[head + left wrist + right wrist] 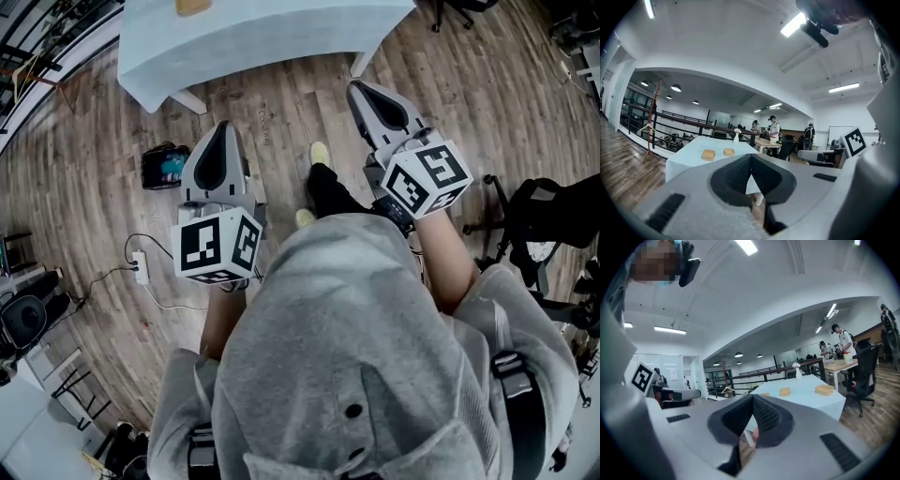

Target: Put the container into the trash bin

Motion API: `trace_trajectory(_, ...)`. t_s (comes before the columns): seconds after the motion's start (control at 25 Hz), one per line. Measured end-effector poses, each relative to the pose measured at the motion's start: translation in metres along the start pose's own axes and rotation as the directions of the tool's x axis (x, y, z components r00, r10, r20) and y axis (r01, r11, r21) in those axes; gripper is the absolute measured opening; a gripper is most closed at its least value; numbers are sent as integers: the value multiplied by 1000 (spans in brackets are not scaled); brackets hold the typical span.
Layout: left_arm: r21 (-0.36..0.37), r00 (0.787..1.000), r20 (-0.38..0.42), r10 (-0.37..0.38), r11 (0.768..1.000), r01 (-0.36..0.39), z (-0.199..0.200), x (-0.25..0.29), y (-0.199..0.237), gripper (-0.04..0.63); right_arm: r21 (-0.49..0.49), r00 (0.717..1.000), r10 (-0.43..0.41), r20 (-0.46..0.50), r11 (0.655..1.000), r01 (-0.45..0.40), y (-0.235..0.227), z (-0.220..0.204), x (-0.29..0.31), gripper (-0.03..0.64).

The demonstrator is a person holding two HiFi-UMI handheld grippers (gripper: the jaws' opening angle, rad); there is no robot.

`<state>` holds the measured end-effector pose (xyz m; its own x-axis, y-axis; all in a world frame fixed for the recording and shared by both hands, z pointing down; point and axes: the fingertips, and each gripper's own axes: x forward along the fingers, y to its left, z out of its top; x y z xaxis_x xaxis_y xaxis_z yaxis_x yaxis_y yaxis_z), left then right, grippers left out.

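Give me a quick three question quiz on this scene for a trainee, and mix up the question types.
1. True or false: the left gripper has a container clamped between its jaws.
2. Multiple choice: in the left gripper view, how many tan containers show on the table with the light blue cloth? A) one B) two C) five
3. Short answer: which thing stands upright on that table, beyond the containers?

Key
1. False. Its jaws are together with nothing between them.
2. B.
3. The white vase.
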<state>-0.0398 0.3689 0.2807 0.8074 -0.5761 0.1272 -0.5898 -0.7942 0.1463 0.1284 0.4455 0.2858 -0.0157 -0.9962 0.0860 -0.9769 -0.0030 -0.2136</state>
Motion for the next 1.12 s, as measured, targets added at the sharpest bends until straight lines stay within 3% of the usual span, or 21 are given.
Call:
trace_trajectory(0.64, 31, 998, -62, -13, 999, 15, 13, 117, 22, 18, 59, 1000, -18, -14, 998, 19, -80, 15, 80, 25)
trace_trajectory(1.12, 71, 992, -79, 99, 993, -93, 25, 196, 38, 18, 58, 1000, 23, -8, 998, -23, -135, 36, 142, 25)
